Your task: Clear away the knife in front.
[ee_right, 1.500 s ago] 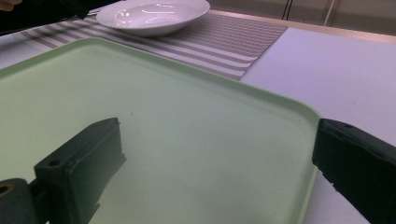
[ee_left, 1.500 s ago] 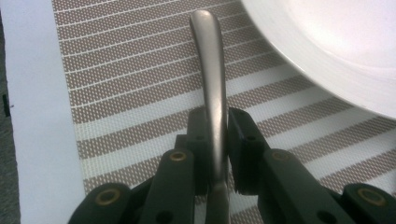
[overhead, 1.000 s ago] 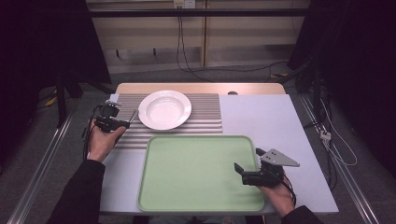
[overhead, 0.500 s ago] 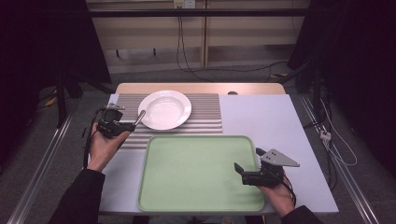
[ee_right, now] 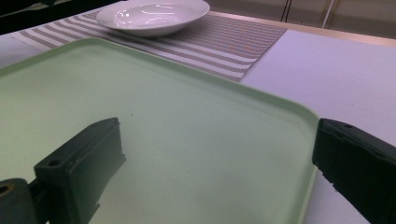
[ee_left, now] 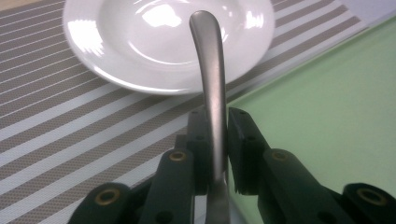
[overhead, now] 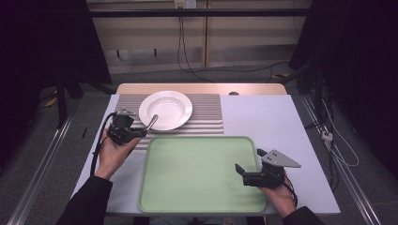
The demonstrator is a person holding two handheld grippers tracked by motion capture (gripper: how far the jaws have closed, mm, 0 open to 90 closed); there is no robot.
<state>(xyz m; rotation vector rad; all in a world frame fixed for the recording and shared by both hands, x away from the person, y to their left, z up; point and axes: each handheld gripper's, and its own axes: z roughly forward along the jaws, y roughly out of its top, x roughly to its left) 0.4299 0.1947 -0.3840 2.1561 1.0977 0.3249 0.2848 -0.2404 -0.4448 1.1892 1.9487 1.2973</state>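
A person sits at a desk [overhead: 281,122] holding 2 grippers. A striped mat [overhead: 206,117] lies toward the desk's far left part, with a white plate [overhead: 165,109] resting on it. A pale green tray [overhead: 197,173], with nothing on it, sits along the near edge, just in front of the mat.

The left gripper [overhead: 136,132] hovers near the left edge of the desk, over the near-left corner of the mat. Its jaws are clamped on a metal utensil handle [ee_left: 212,93]. In the left gripper view, the handle runs straight out from between the 2 black jaws, its long axis in line with them, and its rounded free end reaches over the near rim of the plate. The end behind the jaws is hidden, so I cannot tell whether it is a spoon or a fork. From above, the handle points up and to the right, from the gripper toward the plate's centre. The plate lies directly ahead of this gripper, and the tray's left edge is just to its right.

The right gripper [overhead: 241,169] rests low over the tray's near-right corner, well apart from the utensil. Its jaws are spread wide and hold nothing; in the right gripper view only bare tray [ee_right: 187,140] lies between them.

The left hand [overhead: 112,152] is far nearer the plate, so any placing there would likely fall to it.
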